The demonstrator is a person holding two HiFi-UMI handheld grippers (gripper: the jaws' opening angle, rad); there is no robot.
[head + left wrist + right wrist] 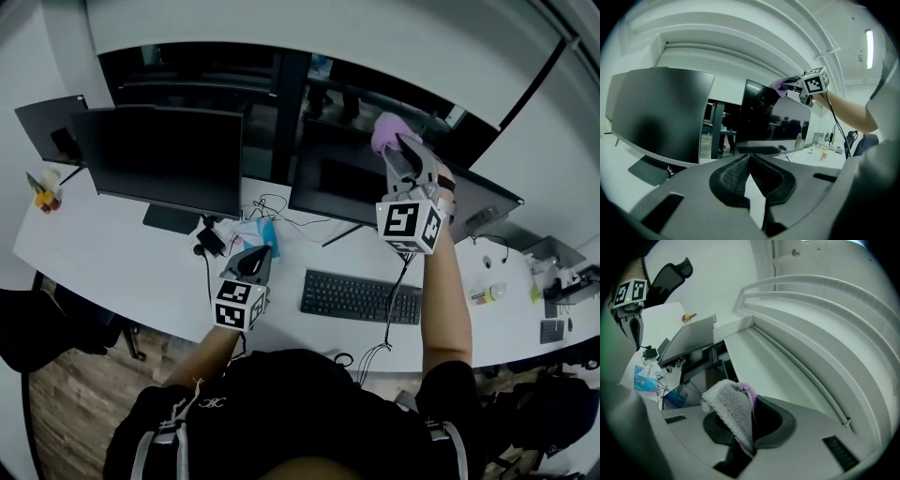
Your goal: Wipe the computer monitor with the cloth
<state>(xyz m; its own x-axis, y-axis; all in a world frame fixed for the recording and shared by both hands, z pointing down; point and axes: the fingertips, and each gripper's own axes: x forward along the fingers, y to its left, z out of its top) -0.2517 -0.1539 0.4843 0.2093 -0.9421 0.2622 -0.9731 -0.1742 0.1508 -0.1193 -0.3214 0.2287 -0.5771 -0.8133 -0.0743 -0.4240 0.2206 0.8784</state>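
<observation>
Cloth point(732, 414) pinched in right claw point(396, 146) at monitor point(345, 180) top edge; left claw point(749, 159) closed, empty.

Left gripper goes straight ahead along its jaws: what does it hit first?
Probably the right-hand monitor, near its lower left corner: the left gripper, shut and empty, points just right of the gap between monitors. Depth is unclear; it might enter that gap instead.

L gripper point(262, 253) low, R gripper point(397, 142) raised
</observation>
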